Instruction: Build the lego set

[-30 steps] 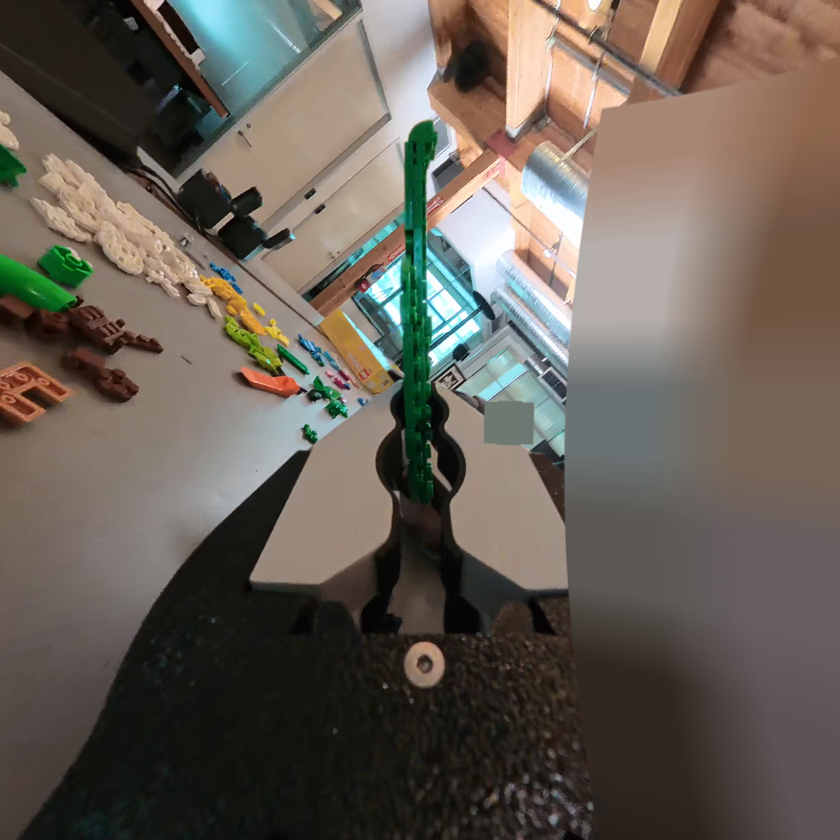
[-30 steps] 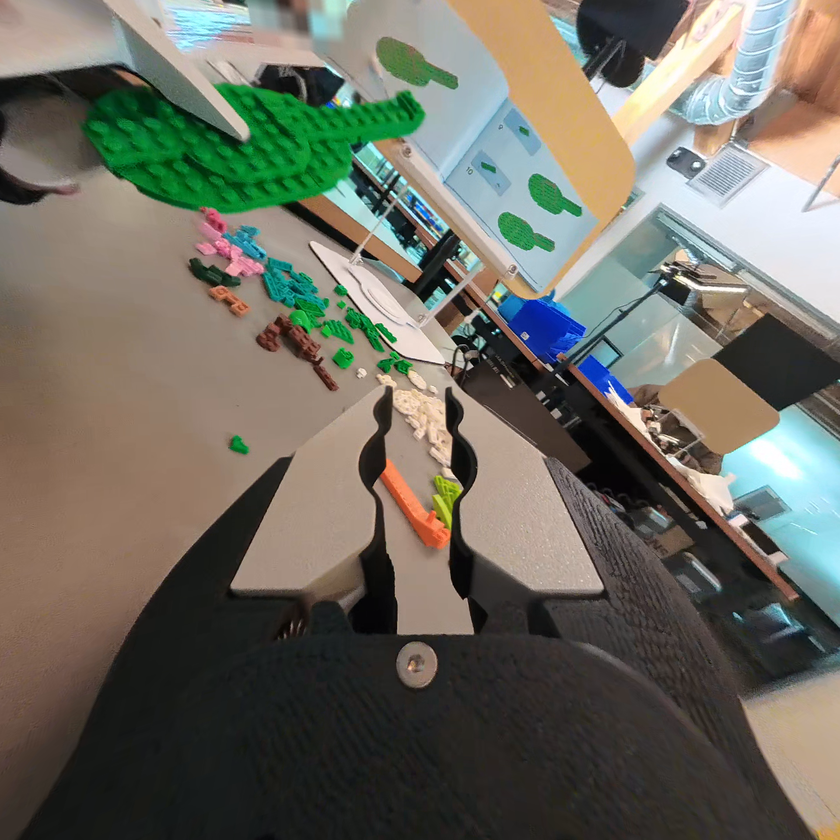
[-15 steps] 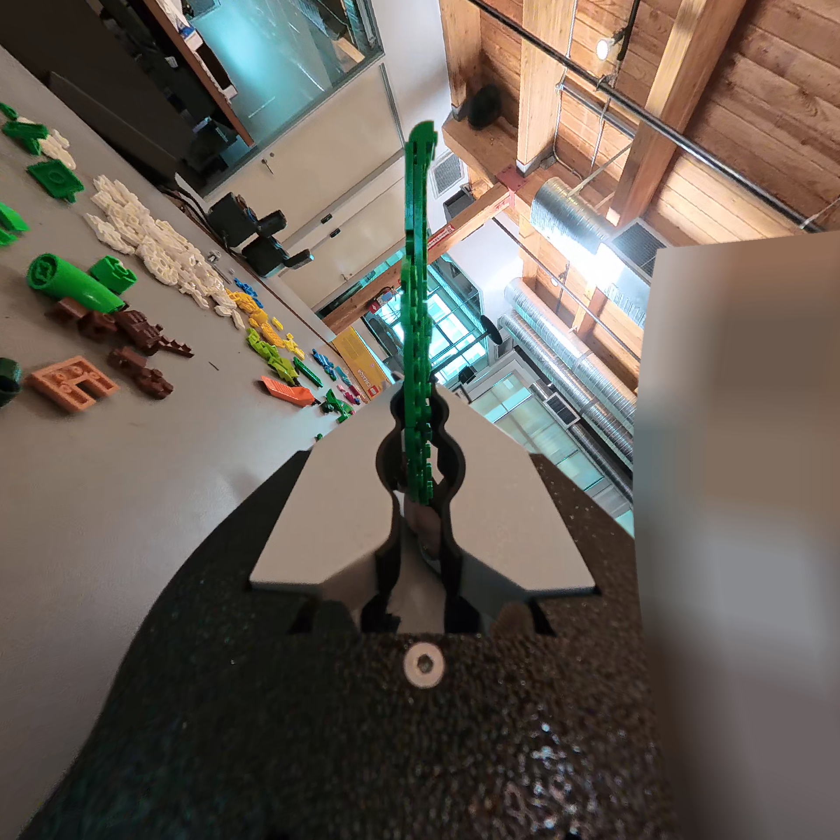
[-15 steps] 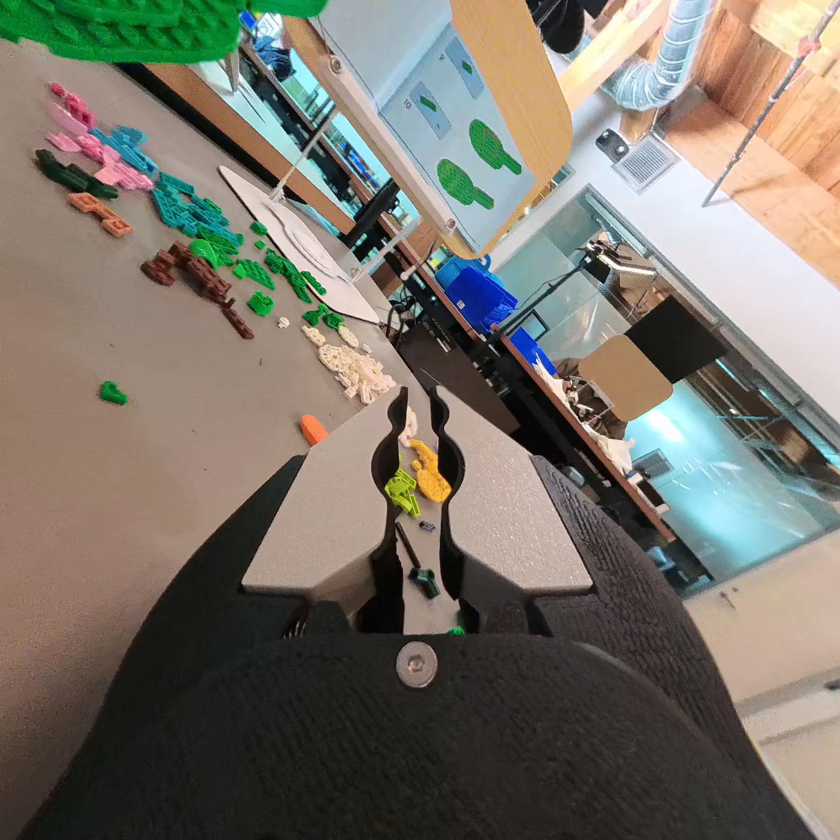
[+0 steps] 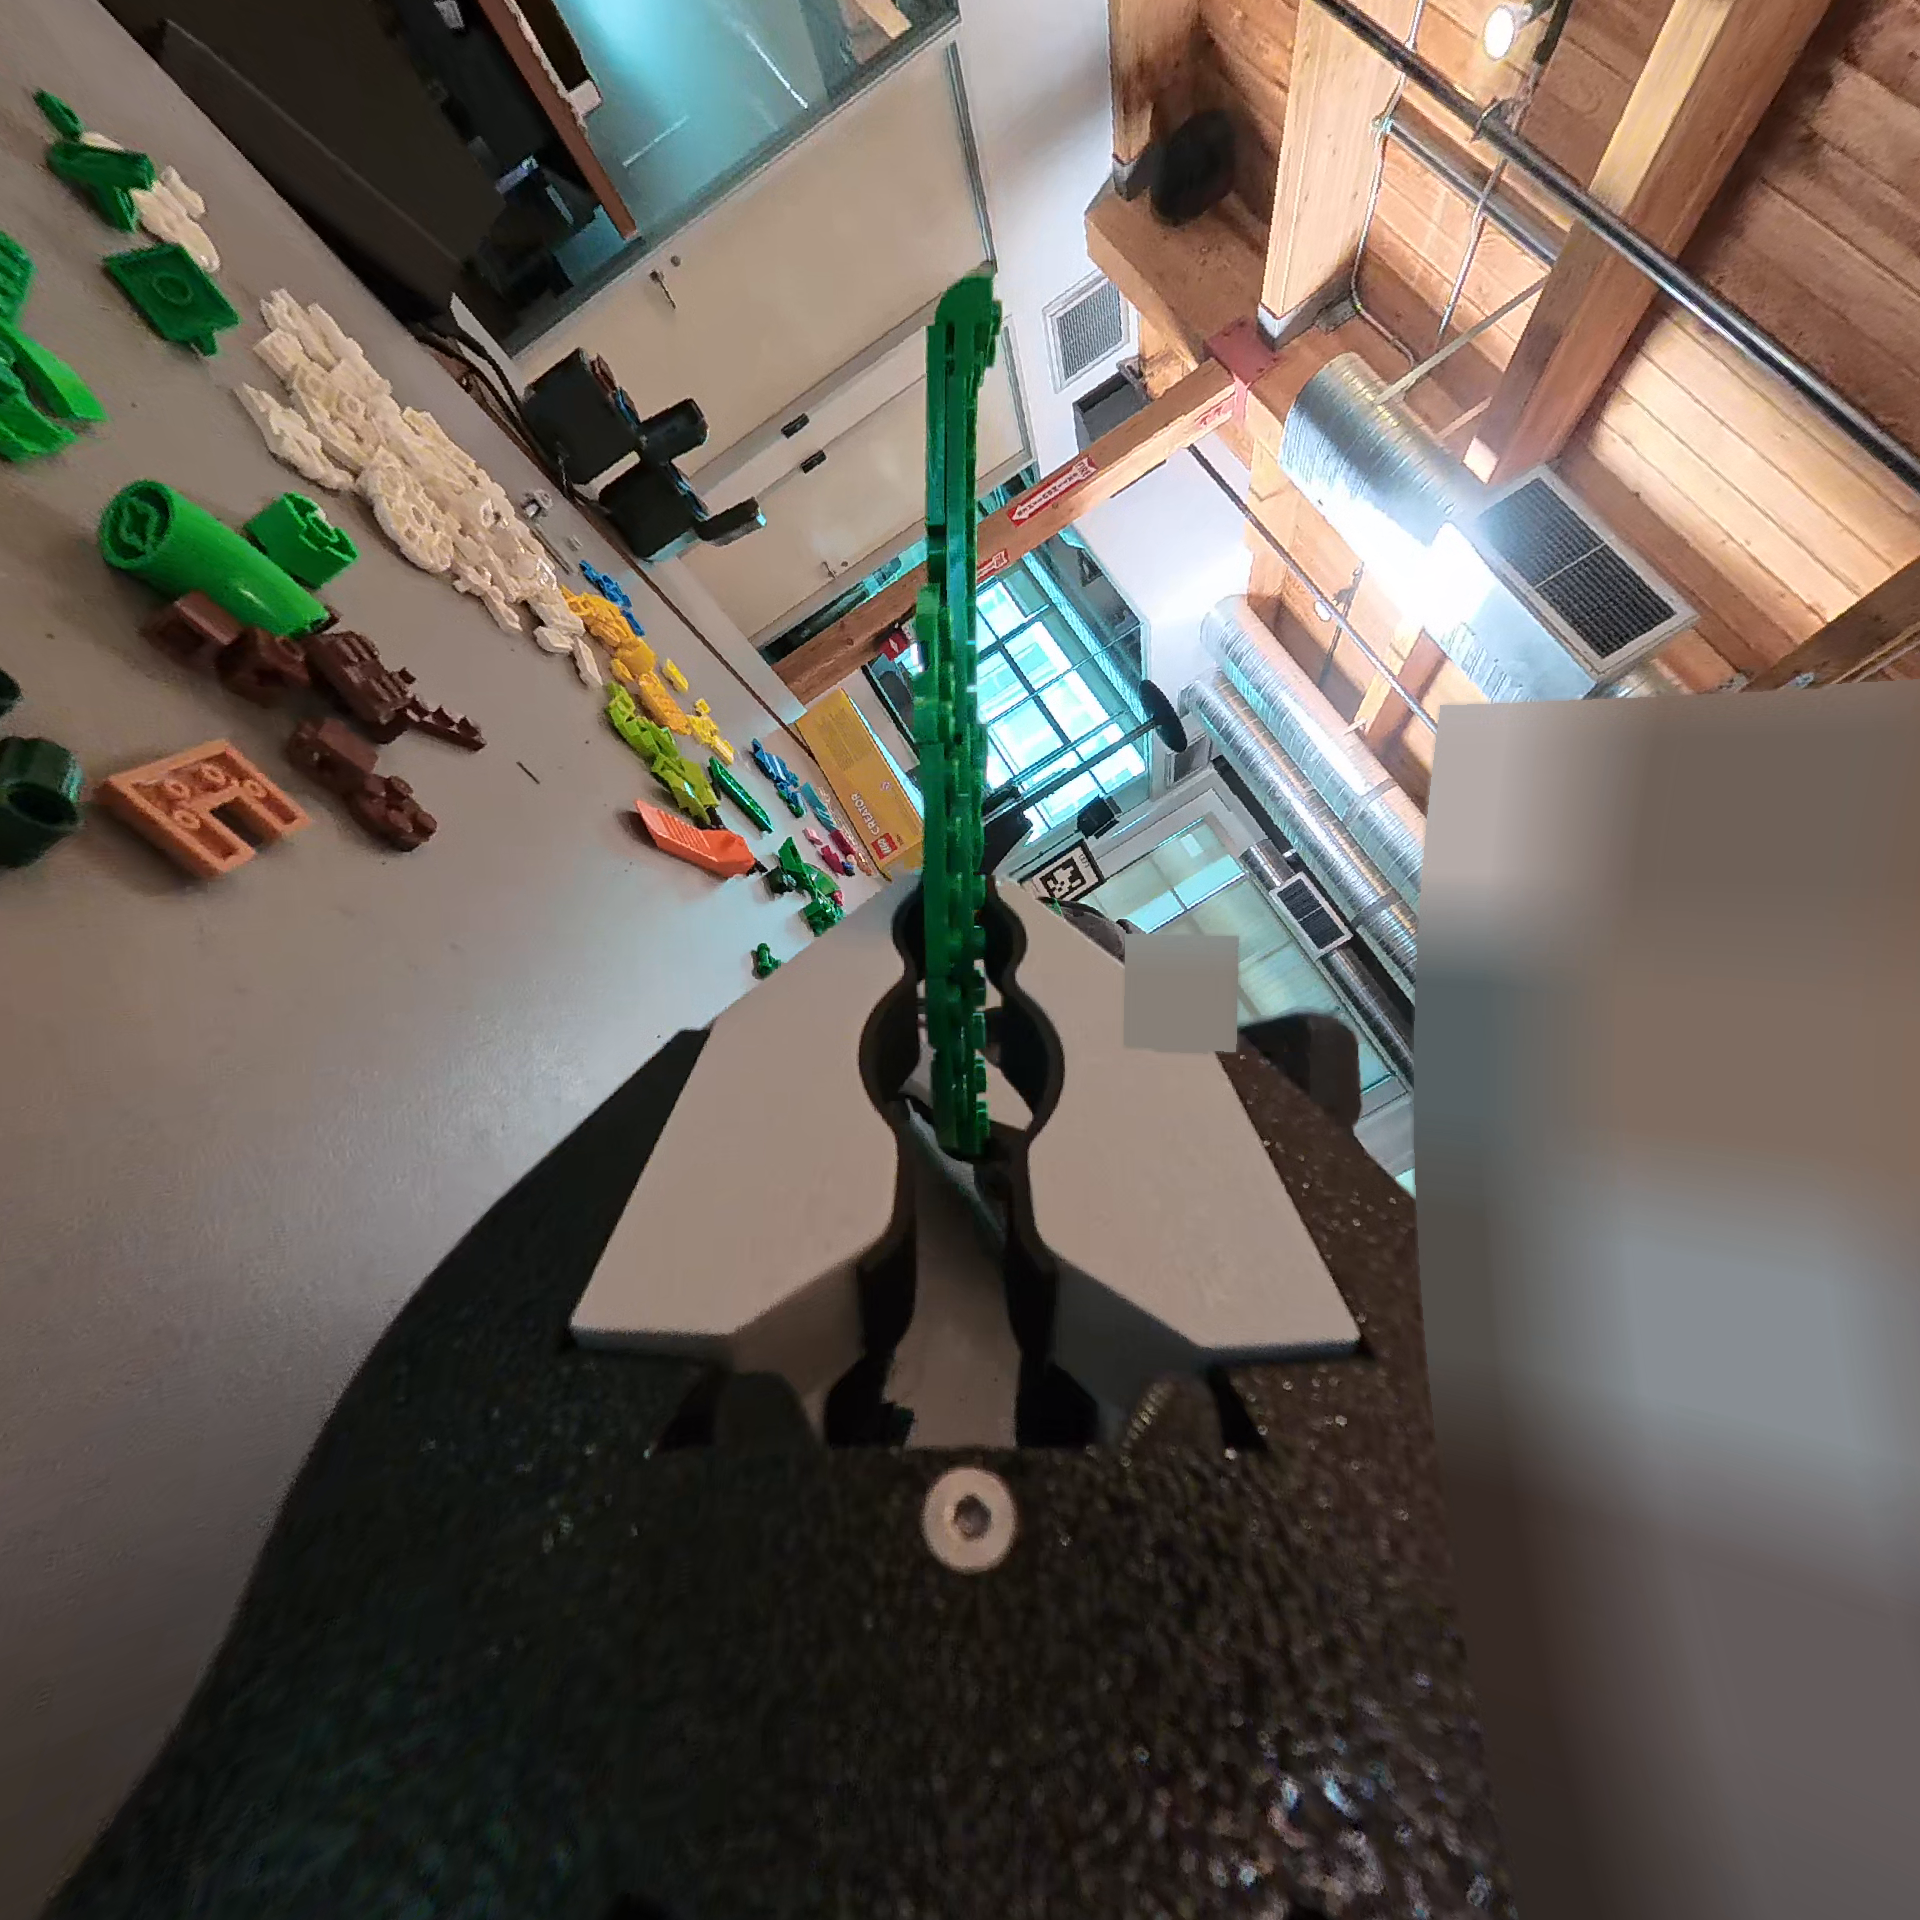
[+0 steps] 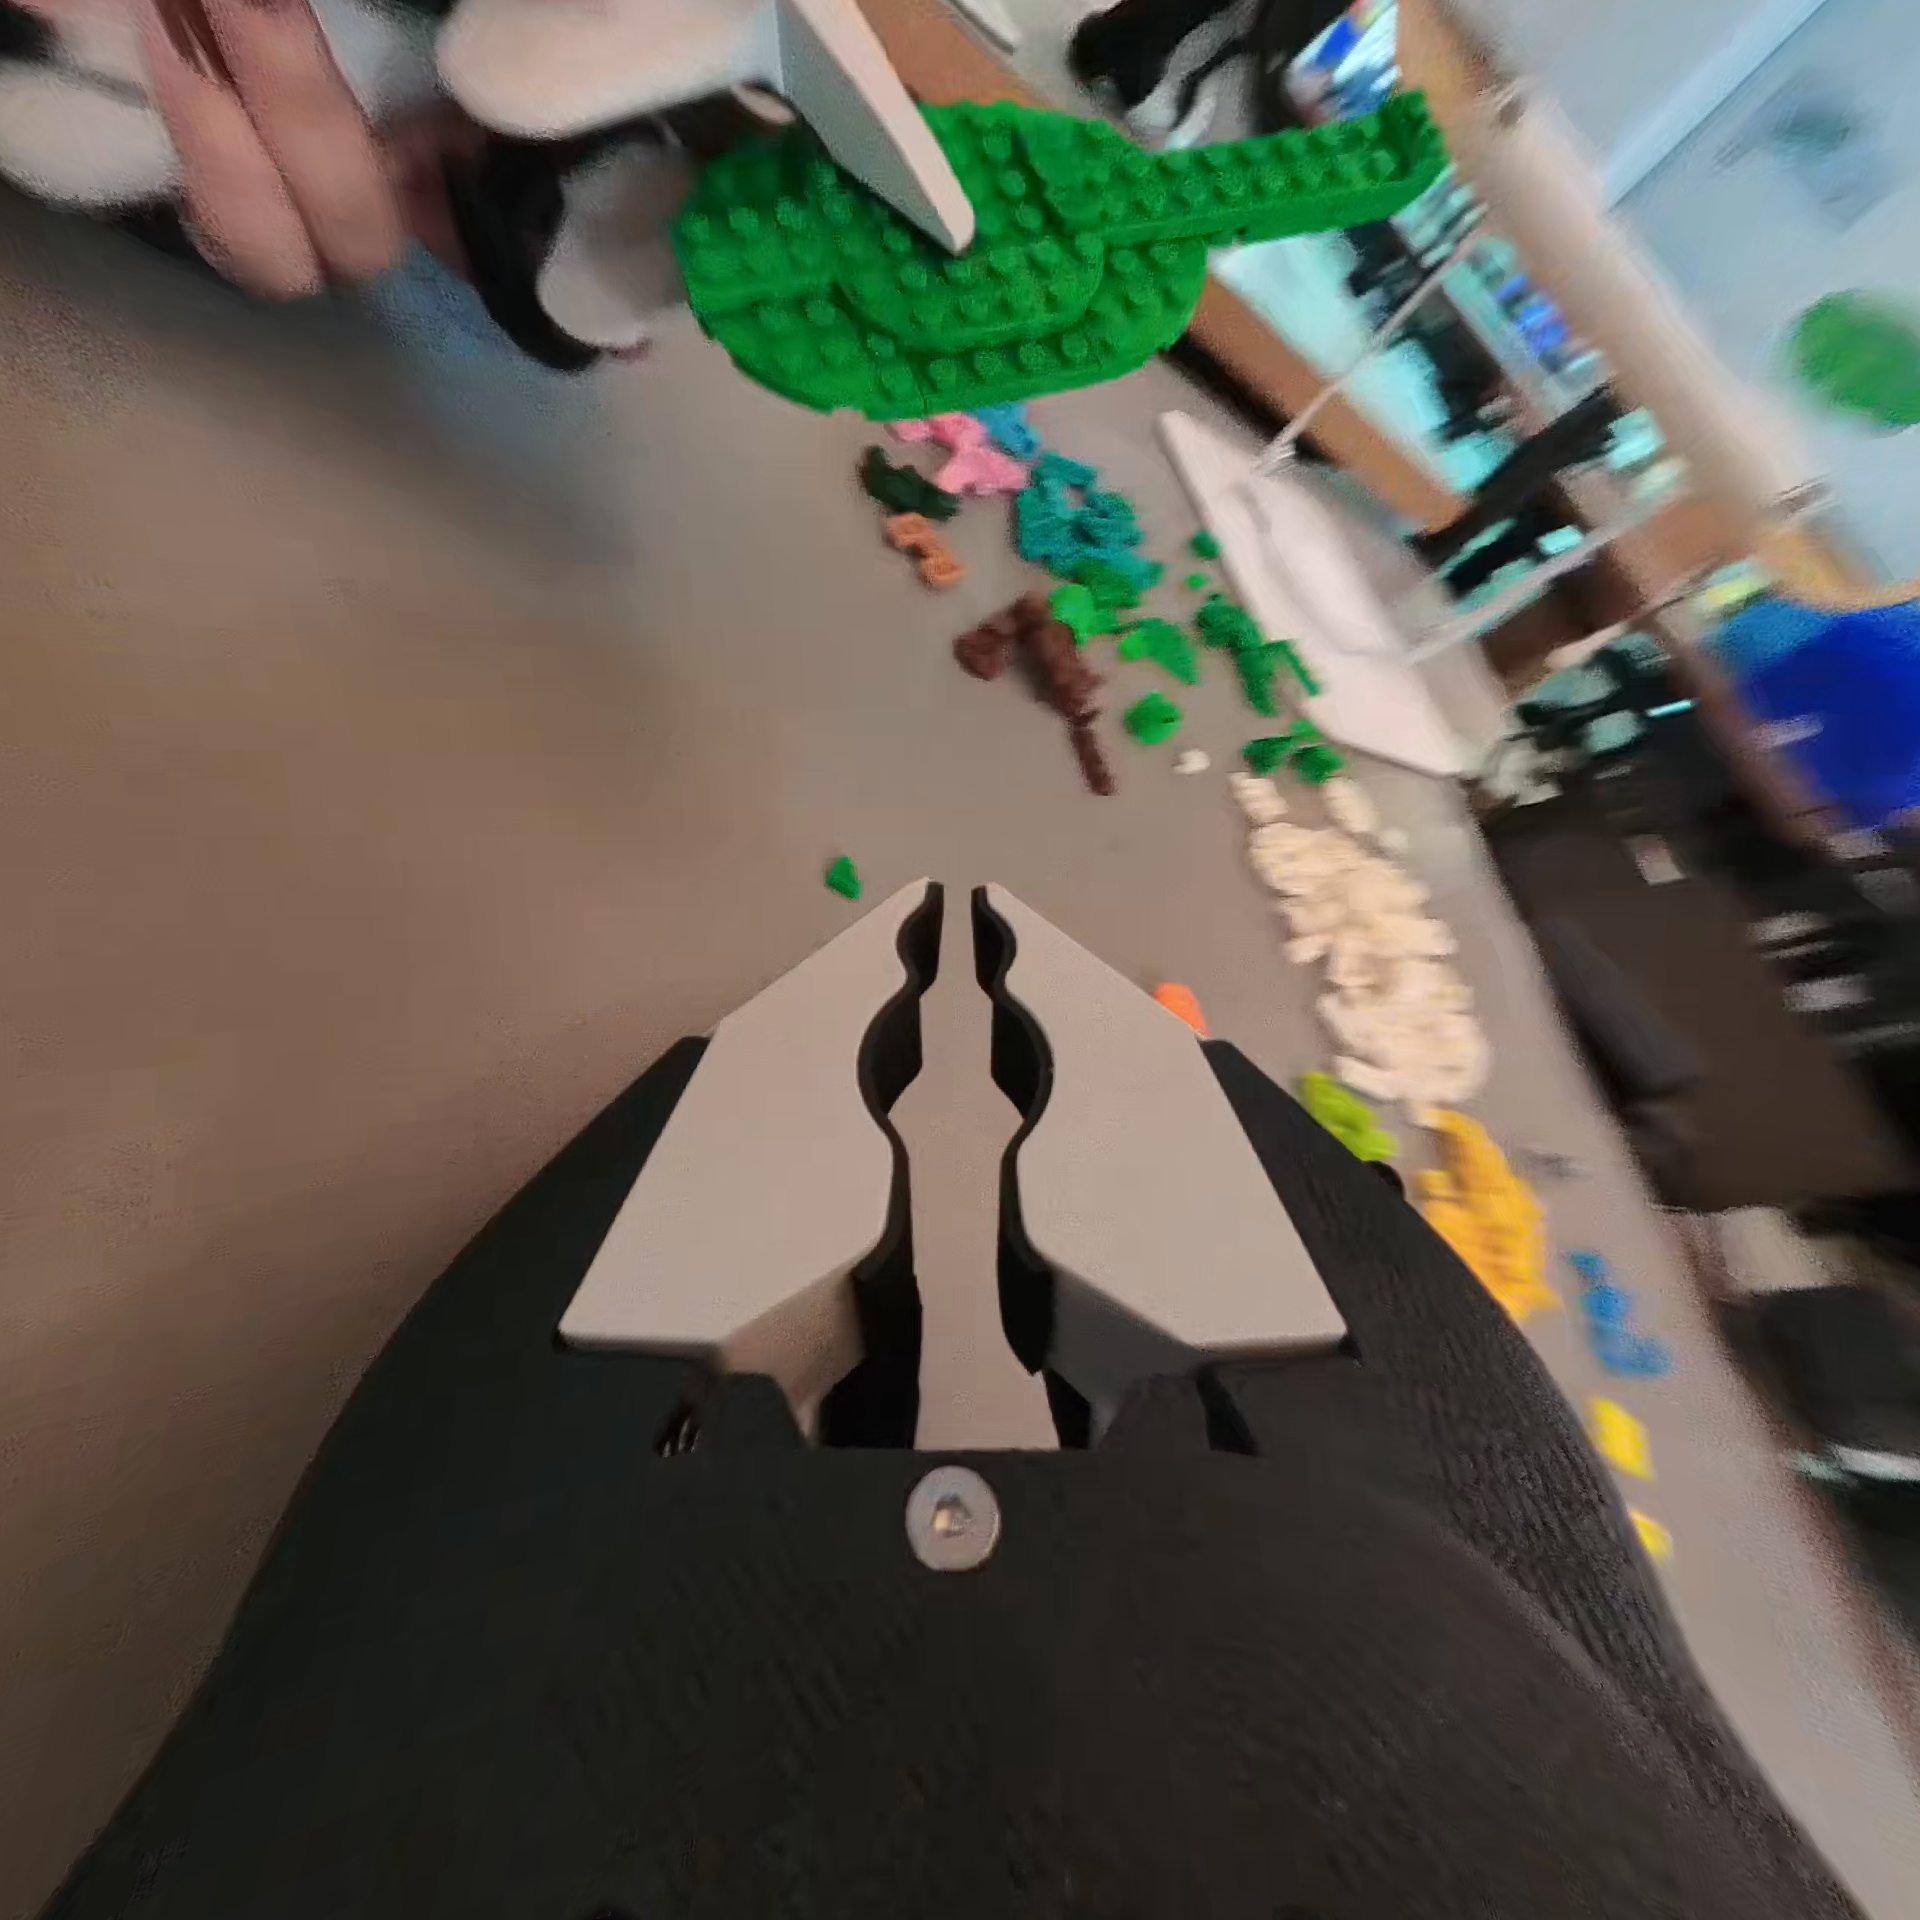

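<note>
Both of your grippers share one build: a black body with a rough, grainy, pebbled surface that widens toward the camera, and one round silver screw with a hex socket set in the middle just behind the fingers. Your left gripper (image 5: pixel 954 904) has two light grey wedge-shaped fingers (image 5: pixel 769 1164) that taper to points, each lined on its inner face with a black pad cut in wavy scallops, and your right gripper (image 6: pixel 956 891) carries the same grey fingers (image 6: pixel 758 1164) and black scalloped pads

Bright daylight, ceiling-lamp glare (image 5: pixel 1455 540), wide-angle warping; right view motion-blurred.
</note>
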Demonstrator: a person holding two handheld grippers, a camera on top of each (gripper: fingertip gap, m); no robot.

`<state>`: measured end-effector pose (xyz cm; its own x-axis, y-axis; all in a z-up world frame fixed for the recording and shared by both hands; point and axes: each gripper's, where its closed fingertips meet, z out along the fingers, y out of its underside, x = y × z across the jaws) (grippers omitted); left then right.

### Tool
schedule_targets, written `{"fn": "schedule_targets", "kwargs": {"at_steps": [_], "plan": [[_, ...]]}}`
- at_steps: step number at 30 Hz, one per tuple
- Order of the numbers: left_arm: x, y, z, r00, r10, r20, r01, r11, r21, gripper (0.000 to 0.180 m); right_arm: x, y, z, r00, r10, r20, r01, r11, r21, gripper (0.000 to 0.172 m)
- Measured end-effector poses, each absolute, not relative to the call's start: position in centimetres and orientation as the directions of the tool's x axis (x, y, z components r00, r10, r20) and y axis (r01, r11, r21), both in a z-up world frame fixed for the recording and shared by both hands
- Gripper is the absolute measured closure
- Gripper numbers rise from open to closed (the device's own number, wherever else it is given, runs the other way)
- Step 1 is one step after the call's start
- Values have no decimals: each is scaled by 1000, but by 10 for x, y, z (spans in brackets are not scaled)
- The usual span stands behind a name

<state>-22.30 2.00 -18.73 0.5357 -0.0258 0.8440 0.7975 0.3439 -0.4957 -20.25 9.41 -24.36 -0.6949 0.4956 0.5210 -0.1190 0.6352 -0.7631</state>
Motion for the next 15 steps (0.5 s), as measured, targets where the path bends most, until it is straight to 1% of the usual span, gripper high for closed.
{"fn": "schedule_targets", "kwargs": {"at_steps": [2,3,6,8,9,11,15], "plan": [[-222,22,-189,535,-21,845,801,332,-498,175,-198,84,-242,-794,502,341,-15,546,-838,167],[-221,22,-188,538,-21,843,800,328,-502,175,-197,81,-243,-829,500,249,55,517,-854,166],[-221,23,-189,538,-18,843,801,320,-505,176,-198,77,-257,-876,480,56,232,520,-822,160],[-221,24,-190,535,-12,845,804,314,-504,176,-200,77,-267,-878,478,-16,315,552,-773,156],[-221,25,-191,532,-7,847,806,309,-504,175,-202,79,-271,-876,481,-28,339,576,-744,151],[-221,27,-195,525,9,851,813,290,-505,176,-207,80,-274,-875,483,-23,354,609,-710,150],[-219,31,-200,518,36,854,821,258,-509,176,-208,74,-276,-881,466,-78,378,597,-708,151]]}}
